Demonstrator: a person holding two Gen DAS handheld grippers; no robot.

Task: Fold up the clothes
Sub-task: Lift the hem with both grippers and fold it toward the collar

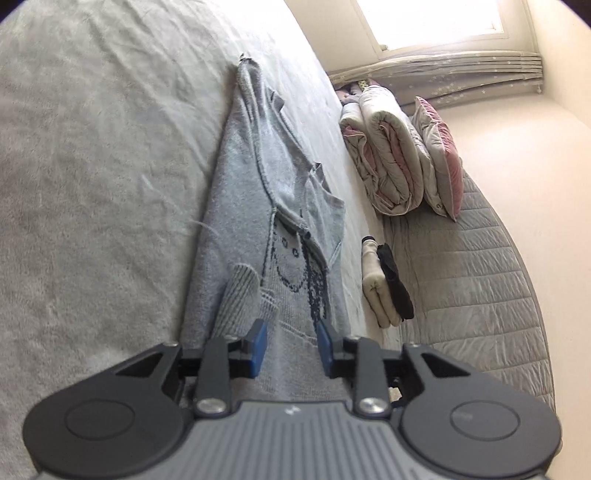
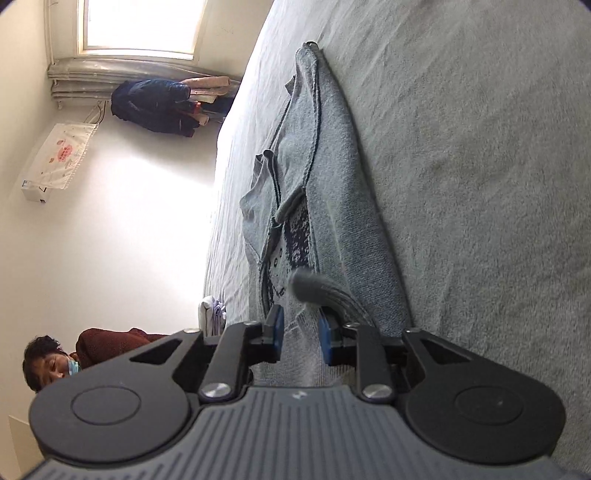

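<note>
Left gripper (image 1: 290, 341): jaws spread apart, blue pads (image 1: 258, 341) not pressing on anything. Between and under the jaws, the near edge of a grey knitted sweater (image 1: 258, 192). Just ahead of the left pad, a ribbed cuff (image 1: 238, 295) lying on the sweater, apart from the pad or perhaps very near; cannot tell if touching. Ahead of the jaws, the sweater stretched long and narrow on a pale grey bed cover (image 1: 92, 166), already folded in at the sides, with a dark knitted pattern (image 1: 295, 266) just in front of the right pad. To the right of the jaws, near the sweater's edge, a small pile of folded cream and black cloth (image 1: 386, 280). Further ahead on the right, a rolled quilt (image 1: 384, 155) and a pink pillow (image 1: 443, 158) on a quilted grey mattress (image 1: 480, 288), well apart from the sweater.

Right gripper (image 2: 300, 330): jaws also spread, nothing pinched. Same sweater (image 2: 325, 177) between and ahead of the jaws, running away along the bed cover (image 2: 480, 166). Just ahead of the right pad, a ribbed cuff (image 2: 310, 288) standing up a little, blurred. To the left of the jaws, at the bed's edge, some folded white cloth (image 2: 212, 314). Further left and lower, a person (image 2: 107, 343) in a dark red top. Far ahead on the left, dark clothes (image 2: 155, 103) hanging under a window (image 2: 140, 26).
</note>
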